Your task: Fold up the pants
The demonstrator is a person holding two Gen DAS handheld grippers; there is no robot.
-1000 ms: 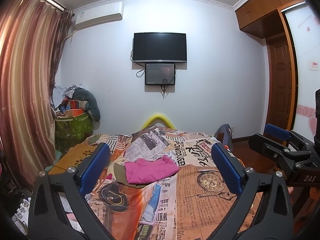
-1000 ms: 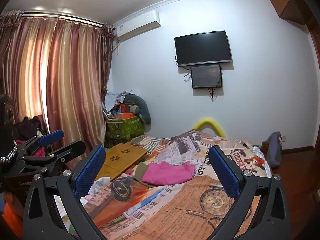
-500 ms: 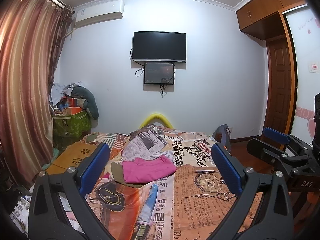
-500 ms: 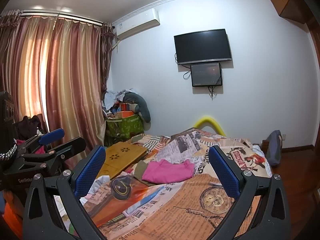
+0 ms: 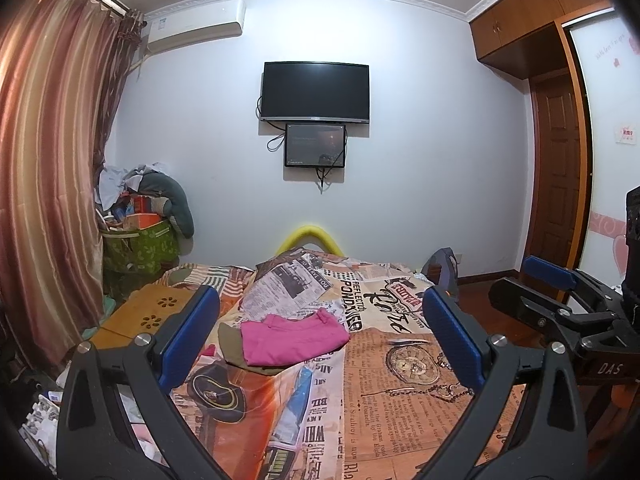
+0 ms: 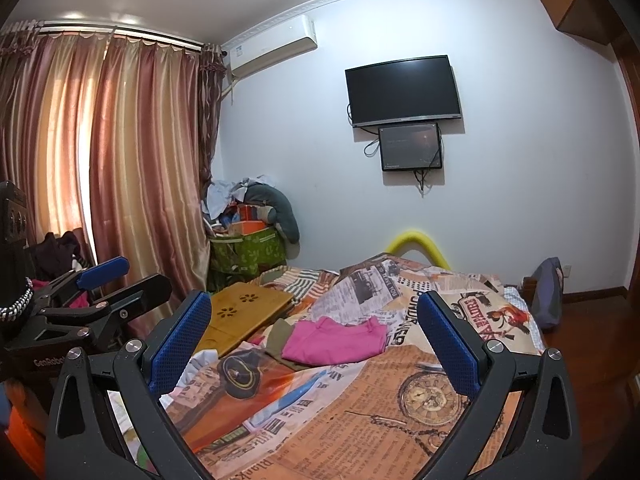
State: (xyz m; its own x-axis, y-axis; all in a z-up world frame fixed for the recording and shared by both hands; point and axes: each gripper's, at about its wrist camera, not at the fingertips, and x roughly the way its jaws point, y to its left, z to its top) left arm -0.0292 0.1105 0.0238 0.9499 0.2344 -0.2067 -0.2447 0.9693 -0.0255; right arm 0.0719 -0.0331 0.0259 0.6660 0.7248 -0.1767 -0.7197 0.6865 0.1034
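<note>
A folded pink pair of pants [image 5: 292, 340] [image 6: 336, 340] lies on the newspaper-print bedcover [image 5: 400, 400] [image 6: 360, 400], partly on top of an olive garment [image 5: 229, 344] [image 6: 278, 336]. My left gripper [image 5: 320, 296] hovers open above the near part of the bed, well short of the pants, with nothing between its blue pads [image 5: 192, 336]. My right gripper [image 6: 314, 300] is open and empty too, at about the same distance. Each gripper shows at the edge of the other's view: the right gripper [image 5: 532, 284] and the left gripper [image 6: 132, 280].
A wooden lap desk [image 5: 148, 312] [image 6: 244, 312] rests on the bed's left side. A green hamper [image 5: 136, 248] heaped with clothes stands by the curtain [image 6: 140, 180]. A backpack [image 5: 444, 268] sits on the floor to the right. A yellow foam tube [image 5: 312, 232] arches at the bed's far end.
Both views have drifted only slightly. The pants lie as before and both grippers stay open.
</note>
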